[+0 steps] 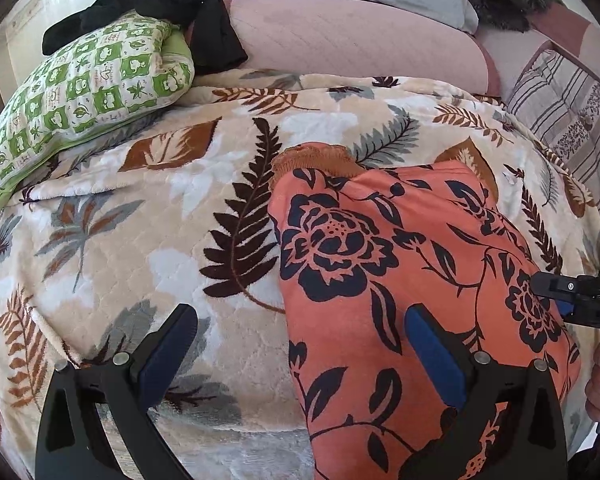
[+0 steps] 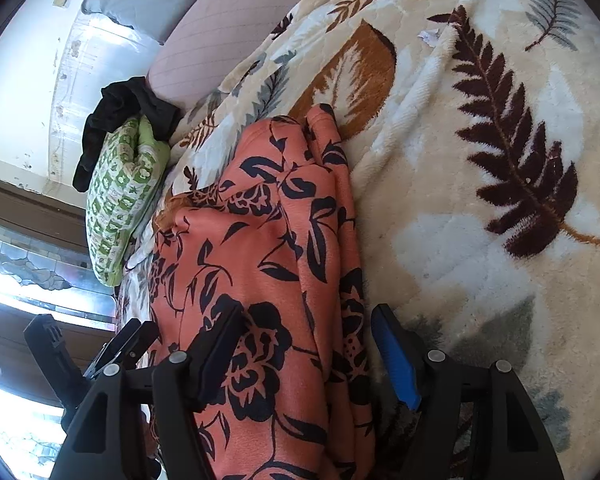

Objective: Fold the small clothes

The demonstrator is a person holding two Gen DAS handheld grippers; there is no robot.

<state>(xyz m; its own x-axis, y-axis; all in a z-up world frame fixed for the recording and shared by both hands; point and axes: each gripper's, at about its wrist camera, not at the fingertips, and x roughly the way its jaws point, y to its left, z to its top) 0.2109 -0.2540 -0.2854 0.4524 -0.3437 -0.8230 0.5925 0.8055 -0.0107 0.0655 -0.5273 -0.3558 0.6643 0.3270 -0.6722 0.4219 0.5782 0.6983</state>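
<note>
Left wrist view: one coral-orange garment with a black flower print lying folded on one cream fleece blanket with brown and grey leaf print, covering the right half of the view. Left gripper hovering with jaws spread wide, one finger over blanket, the other over garment, pinching nothing. One green-and-white checked pillow sitting at upper left, one crumpled black garment draped on it. Right gripper poking in at right edge, mostly cut off.

Right wrist view: same garment running lengthwise in bunched layers, lower end cut off. Right gripper straddling the garment's near end, jaws standing apart and opening, cloth between them, contact hard to make out. Left gripper partly hidden at lower left.
</note>
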